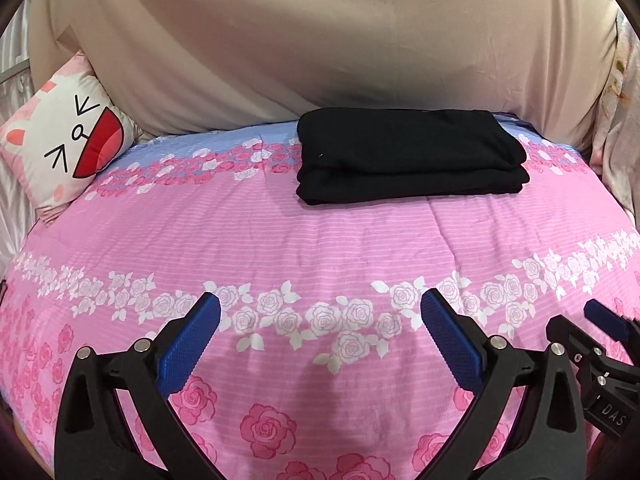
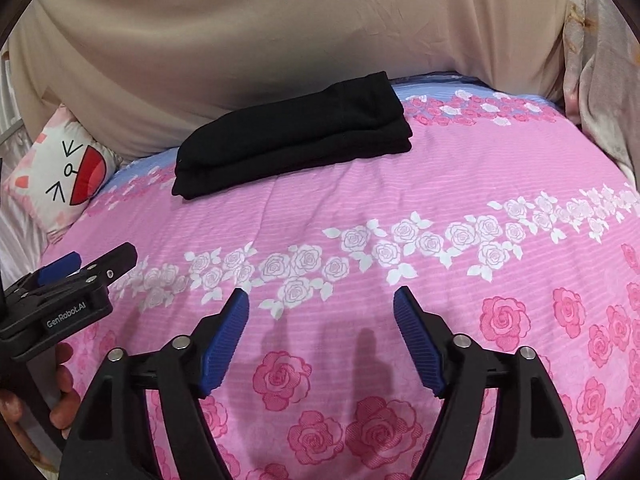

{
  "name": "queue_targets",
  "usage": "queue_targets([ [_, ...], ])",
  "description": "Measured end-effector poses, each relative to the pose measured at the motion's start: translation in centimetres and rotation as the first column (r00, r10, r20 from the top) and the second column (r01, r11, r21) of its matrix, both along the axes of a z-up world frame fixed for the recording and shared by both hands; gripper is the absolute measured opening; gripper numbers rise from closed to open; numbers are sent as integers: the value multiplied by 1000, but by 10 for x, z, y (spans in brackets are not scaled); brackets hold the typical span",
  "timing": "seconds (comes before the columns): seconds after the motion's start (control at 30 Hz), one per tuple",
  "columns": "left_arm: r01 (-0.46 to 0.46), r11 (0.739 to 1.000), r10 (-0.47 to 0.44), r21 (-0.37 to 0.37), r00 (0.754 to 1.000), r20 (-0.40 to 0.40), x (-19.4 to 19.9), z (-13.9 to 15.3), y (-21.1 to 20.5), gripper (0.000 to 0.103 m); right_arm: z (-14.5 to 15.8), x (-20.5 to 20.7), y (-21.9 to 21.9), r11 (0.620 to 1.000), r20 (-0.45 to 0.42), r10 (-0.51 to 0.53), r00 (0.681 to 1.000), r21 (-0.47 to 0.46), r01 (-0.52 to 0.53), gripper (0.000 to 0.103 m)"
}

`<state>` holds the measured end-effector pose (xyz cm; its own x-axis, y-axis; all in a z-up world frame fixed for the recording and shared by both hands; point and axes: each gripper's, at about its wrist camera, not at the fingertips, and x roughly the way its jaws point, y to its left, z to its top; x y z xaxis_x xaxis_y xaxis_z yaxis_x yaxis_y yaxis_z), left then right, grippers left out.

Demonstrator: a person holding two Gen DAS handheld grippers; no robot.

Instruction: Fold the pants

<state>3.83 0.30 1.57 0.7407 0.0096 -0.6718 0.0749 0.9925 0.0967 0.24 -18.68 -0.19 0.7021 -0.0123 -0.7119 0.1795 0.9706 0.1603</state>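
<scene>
Near: my left gripper (image 1: 320, 312) and right gripper (image 2: 321, 306) both spread wide, holding nothing, low over pink bedspread (image 1: 320, 240). Pants (image 1: 408, 160) well ahead at far edge, already a folded black stack, long axis L-R, slightly closer to right gripper I'd judge. Fold looks done. Stack's back edge and layer count hard to make out; cat pillow (image 1: 64, 140) partly cut off.

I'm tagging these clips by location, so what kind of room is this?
Most likely a bedroom: a bed under a pink rose-print sheet, a cartoon-face pillow at its side, and folded black pants lying on it.
</scene>
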Motion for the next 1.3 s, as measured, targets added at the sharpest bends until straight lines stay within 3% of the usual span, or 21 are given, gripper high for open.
queue_targets([
  [0.67, -6, 1000, 7, -9, 999, 54, -13, 0, -4, 98, -1, 1, 5, 999, -14, -30, 999, -37, 30, 82],
  [1.3, -21, 999, 21, -39, 1000, -18, -1, -18, -4, 98, -7, 4, 5, 999, -40, -32, 999, -42, 30, 82],
])
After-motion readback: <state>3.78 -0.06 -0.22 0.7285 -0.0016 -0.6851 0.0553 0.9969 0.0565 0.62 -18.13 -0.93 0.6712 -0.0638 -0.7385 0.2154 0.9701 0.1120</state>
